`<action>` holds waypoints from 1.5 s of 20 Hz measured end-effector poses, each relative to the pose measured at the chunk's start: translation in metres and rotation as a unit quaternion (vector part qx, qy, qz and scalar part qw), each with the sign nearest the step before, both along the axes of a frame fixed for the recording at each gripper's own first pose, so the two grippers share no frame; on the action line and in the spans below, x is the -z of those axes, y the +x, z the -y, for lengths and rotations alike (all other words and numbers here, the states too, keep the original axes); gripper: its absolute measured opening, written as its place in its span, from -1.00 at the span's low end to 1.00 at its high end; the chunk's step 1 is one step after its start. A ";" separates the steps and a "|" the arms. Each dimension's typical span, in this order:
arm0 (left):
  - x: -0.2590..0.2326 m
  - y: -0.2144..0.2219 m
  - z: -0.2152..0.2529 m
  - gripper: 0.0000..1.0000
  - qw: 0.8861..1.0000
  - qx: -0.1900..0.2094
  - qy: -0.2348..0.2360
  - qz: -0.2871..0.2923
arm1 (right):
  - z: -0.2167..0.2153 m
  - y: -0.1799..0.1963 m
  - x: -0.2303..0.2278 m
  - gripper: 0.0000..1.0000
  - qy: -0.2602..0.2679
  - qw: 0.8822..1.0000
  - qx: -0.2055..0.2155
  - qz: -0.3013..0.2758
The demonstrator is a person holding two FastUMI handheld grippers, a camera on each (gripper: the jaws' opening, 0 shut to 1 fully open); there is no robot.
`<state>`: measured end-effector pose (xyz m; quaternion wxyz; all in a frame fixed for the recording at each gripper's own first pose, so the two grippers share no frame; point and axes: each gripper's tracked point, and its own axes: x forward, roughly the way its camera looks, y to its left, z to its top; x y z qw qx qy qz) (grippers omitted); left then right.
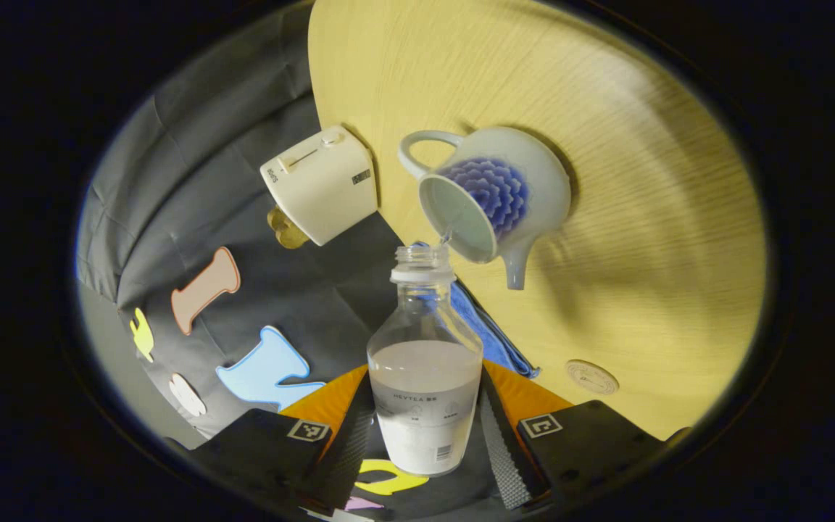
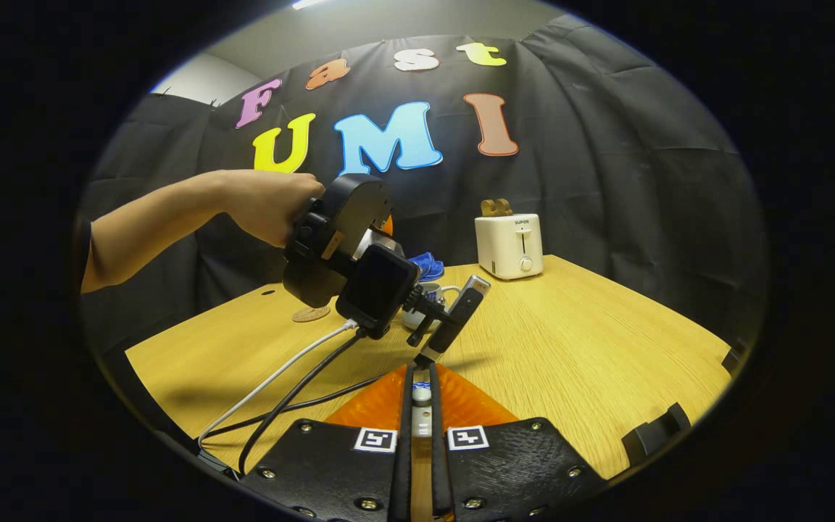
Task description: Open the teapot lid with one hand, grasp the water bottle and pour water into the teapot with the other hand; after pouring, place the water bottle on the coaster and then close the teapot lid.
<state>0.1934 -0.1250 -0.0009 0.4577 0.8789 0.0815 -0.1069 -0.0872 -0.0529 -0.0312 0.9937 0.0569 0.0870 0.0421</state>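
My left gripper (image 1: 426, 406) is shut on a clear water bottle (image 1: 425, 391), about half full, with a white label and no cap. The bottle is tipped, and a thin stream runs from its mouth into the open top of the white teapot (image 1: 493, 196) with a blue scale pattern. In the right gripper view, my right gripper (image 2: 421, 377) is shut on the small white and blue teapot lid (image 2: 422, 395), held above the table. A hand (image 2: 265, 203) holds the left gripper ahead, which hides most of the teapot (image 2: 417, 301). A round coaster (image 1: 589, 376) lies beside the teapot.
A white toaster (image 2: 508, 245) with toast in it stands at the back of the wooden table (image 2: 570, 341). A blue cloth (image 1: 493, 333) lies near the back edge. Cables (image 2: 294, 377) trail from the left gripper across the table. The coaster (image 2: 310, 314) sits left of the teapot.
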 end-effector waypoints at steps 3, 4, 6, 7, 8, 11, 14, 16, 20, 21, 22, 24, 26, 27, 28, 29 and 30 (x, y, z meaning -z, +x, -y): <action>0.000 0.001 -0.001 0.76 1.000 -0.002 0.001 -0.006 | -0.002 0.000 -0.003 -0.77 -0.001 1.000 -0.003 0.000; -0.001 0.001 -0.002 0.75 1.000 -0.003 0.002 -0.007 | -0.002 0.001 -0.003 -0.77 -0.002 1.000 -0.003 0.002; 0.000 0.000 -0.001 0.75 1.000 -0.004 0.000 -0.010 | -0.003 0.001 -0.004 -0.77 -0.003 1.000 -0.004 0.003; 0.000 0.000 -0.001 0.75 1.000 -0.004 -0.001 -0.011 | -0.003 0.001 -0.003 -0.77 -0.003 1.000 -0.004 0.001; 0.000 0.001 -0.002 0.75 1.000 -0.003 -0.003 -0.012 | -0.003 0.003 -0.002 -0.77 -0.001 1.000 -0.004 -0.002; 0.003 0.002 -0.001 0.75 0.999 0.003 -0.031 -0.027 | -0.002 0.003 -0.001 -0.77 0.000 1.000 -0.003 -0.004; 0.007 0.001 0.000 0.75 0.997 0.003 -0.062 -0.036 | -0.004 0.002 -0.003 -0.77 0.001 1.000 -0.005 -0.002; 0.009 0.006 -0.004 0.75 0.995 0.005 -0.092 -0.034 | -0.003 0.002 -0.005 -0.77 0.003 1.000 -0.003 0.001; 0.016 0.004 -0.002 0.76 0.967 0.017 -0.250 -0.036 | 0.004 0.005 -0.021 -0.77 0.000 1.000 0.010 0.022; 0.010 0.002 -0.008 0.75 0.954 0.017 -0.299 -0.025 | 0.005 0.006 -0.023 -0.77 -0.002 1.000 0.011 0.026; 0.006 0.000 -0.013 0.76 0.944 0.013 -0.328 -0.022 | 0.005 0.009 -0.025 -0.78 -0.003 1.000 0.011 0.029; 0.003 -0.008 -0.030 0.76 0.916 -0.004 -0.400 -0.019 | 0.002 0.016 -0.032 -0.77 -0.013 0.999 0.008 0.037; -0.002 -0.003 -0.038 0.76 0.900 -0.014 -0.436 -0.004 | 0.000 0.025 -0.037 -0.77 -0.022 0.999 0.005 0.042; -0.004 0.001 -0.043 0.75 0.881 -0.018 -0.472 0.004 | -0.001 0.028 -0.039 -0.77 -0.024 0.999 0.003 0.044; -0.006 0.004 -0.048 0.76 0.860 -0.024 -0.510 0.006 | -0.004 0.033 -0.039 -0.77 -0.027 0.999 0.000 0.042; -0.006 0.006 -0.051 0.76 0.843 -0.030 -0.537 0.012 | -0.006 0.038 -0.038 -0.77 -0.029 0.999 -0.004 0.039; -0.005 0.009 -0.057 0.75 0.827 -0.039 -0.561 0.021 | -0.009 0.042 -0.035 -0.77 -0.029 0.999 -0.008 0.032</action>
